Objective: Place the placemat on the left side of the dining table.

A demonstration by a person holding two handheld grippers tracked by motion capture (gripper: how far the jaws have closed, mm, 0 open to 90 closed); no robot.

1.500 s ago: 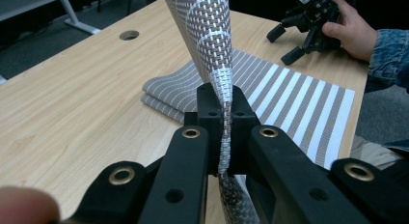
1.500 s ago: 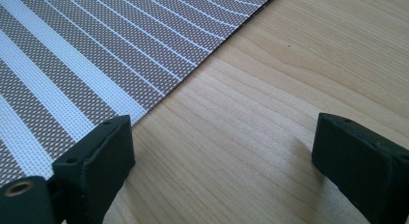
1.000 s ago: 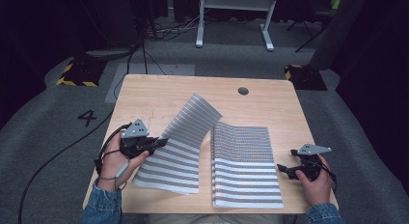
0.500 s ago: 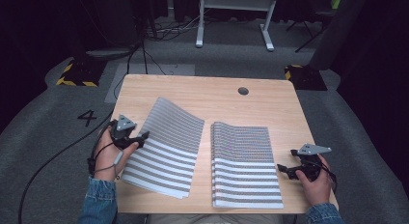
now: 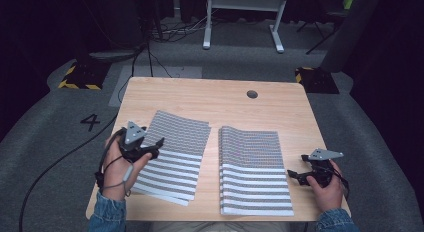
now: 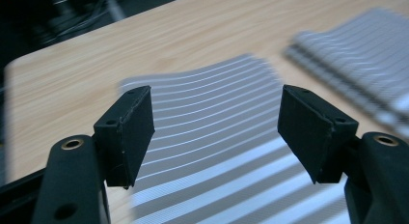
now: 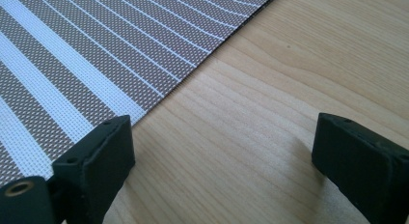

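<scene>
Two piles of grey-and-white striped woven mats lie flat on the wooden table (image 5: 210, 97). The left pile (image 5: 175, 157) is slightly skewed; the right pile (image 5: 252, 167) lies square to the table. My left gripper (image 5: 155, 144) is open over the left edge of the left pile (image 6: 217, 137), nothing between its jaws. My right gripper (image 5: 295, 176) is open low over bare wood just right of the right pile (image 7: 96, 55), whose edge runs past its left jaw.
A round cable hole (image 5: 252, 94) sits in the table's far right part. Grey floor surrounds the table, with a painted "4" (image 5: 91, 122) at left, cables, and a white desk frame (image 5: 242, 17) behind.
The top mat that my left gripper held lifted and curled has been let go and now lies flat on the left pile. The left gripper moved left and opened. The right gripper stayed put.
</scene>
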